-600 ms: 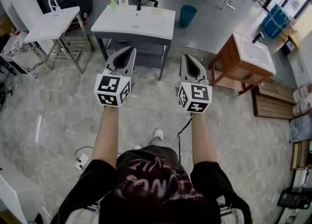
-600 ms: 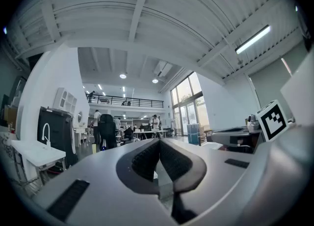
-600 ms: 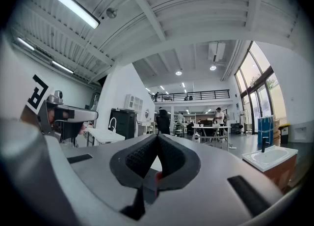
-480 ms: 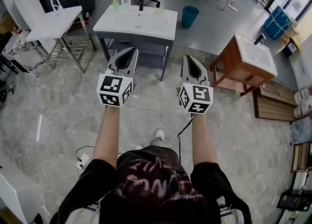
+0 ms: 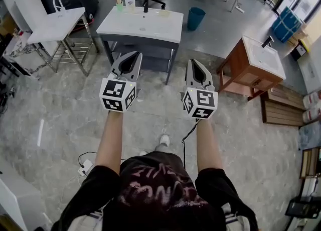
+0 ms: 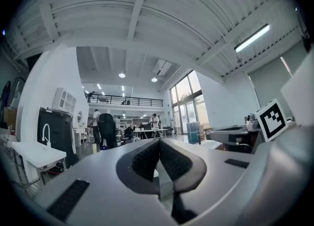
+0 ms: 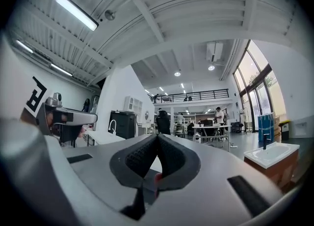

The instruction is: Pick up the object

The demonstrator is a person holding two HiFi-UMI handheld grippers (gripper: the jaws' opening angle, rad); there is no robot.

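Both the left gripper (image 5: 134,55) and right gripper (image 5: 193,63), jaws pressed together, point level toward the washstand (image 5: 150,24).

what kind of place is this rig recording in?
Likely an open industrial hall used as a lab or office: a freestanding white sink vanity on a bare floor, office desks behind, a railed mezzanine.

**Three washstands on a grey floor**

We see a glossy grey floor (image 5: 60,109) carrying a white-topped washstand (image 5: 150,26) straight ahead, with a small bottle (image 5: 130,0) at its far edge. A white basin on a metal frame (image 5: 50,26) stands to its left, a wooden washstand (image 5: 251,69) to its right, and a teal bin (image 5: 195,18) beyond.
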